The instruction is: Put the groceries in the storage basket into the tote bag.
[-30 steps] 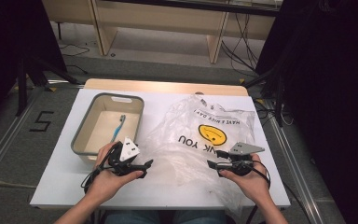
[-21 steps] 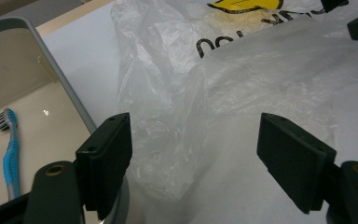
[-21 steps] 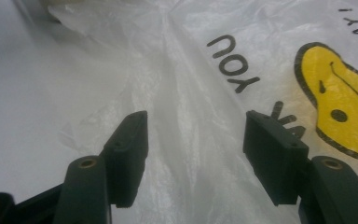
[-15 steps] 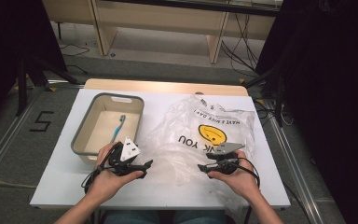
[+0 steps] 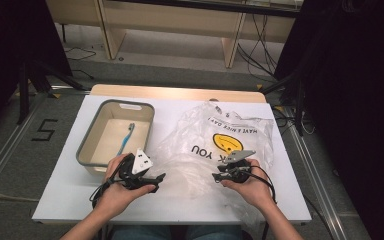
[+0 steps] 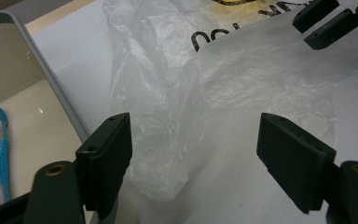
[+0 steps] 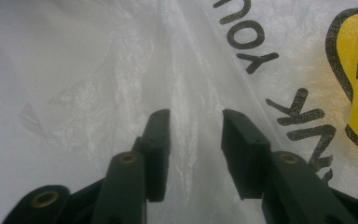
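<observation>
— What carries everything here?

— A white rectangular table [image 5: 180, 107] with a light wooden strip along its far edge.

— And what lies directly on it?

— On the left side, a grey-rimmed, beige rectangular plastic tub [image 5: 87, 142], set lengthwise toward the far edge. Beside it, to the right, a crumpled clear plastic bag [image 5: 200, 137] printed with black letters and a yellow smiley face, spread flat over the middle and right of the tabletop.

— Do they touch?

— Just beside each other; I cannot tell.

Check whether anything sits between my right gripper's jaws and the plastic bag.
Nothing visible does. The right gripper has just been closing its jaws over a raised fold of the plastic bag, and the film lies bare between them; the pads do not yet press it.
</observation>
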Demonstrator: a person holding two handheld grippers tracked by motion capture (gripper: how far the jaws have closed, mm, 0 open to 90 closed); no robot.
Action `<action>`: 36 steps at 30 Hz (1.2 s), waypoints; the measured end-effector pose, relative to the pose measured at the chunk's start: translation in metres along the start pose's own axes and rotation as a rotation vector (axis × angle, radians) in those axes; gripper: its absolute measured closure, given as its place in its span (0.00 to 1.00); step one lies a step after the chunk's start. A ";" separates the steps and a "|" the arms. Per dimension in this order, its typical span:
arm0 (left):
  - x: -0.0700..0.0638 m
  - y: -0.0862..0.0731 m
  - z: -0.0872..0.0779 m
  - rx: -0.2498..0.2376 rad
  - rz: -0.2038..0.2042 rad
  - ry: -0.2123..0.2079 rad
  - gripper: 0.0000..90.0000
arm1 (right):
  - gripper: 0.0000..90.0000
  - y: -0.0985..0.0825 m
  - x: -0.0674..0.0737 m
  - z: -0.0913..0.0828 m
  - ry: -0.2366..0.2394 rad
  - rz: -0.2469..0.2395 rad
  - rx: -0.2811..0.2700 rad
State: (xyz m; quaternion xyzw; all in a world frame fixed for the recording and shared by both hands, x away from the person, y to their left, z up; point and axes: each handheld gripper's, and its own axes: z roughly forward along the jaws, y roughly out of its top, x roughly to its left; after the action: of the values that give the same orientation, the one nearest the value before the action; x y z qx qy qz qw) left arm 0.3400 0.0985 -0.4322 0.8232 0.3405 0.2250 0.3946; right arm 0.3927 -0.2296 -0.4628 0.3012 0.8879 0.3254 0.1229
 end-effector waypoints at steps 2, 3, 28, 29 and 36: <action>0.000 0.000 0.001 0.002 0.002 0.000 0.29 | 0.75 0.000 0.000 0.001 0.004 0.003 0.009; 0.000 -0.001 0.001 0.003 0.000 -0.001 0.29 | 0.77 0.000 -0.001 0.002 0.008 0.002 0.014; -0.010 0.047 0.035 -0.013 0.154 -0.020 0.29 | 1.00 0.025 0.003 -0.048 -0.104 -0.017 -0.286; -0.011 0.052 0.040 -0.008 0.163 -0.031 0.29 | 1.00 0.027 0.003 -0.050 -0.111 -0.019 -0.304; -0.024 0.081 0.077 0.023 0.267 -0.041 0.33 | 1.00 0.036 0.007 -0.063 -0.130 -0.031 -0.380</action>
State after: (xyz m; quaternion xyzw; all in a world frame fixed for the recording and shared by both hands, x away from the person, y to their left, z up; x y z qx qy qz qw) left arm 0.4048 0.0057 -0.4147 0.8701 0.2220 0.2547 0.3587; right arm 0.3770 -0.2355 -0.3917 0.2791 0.8053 0.4649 0.2398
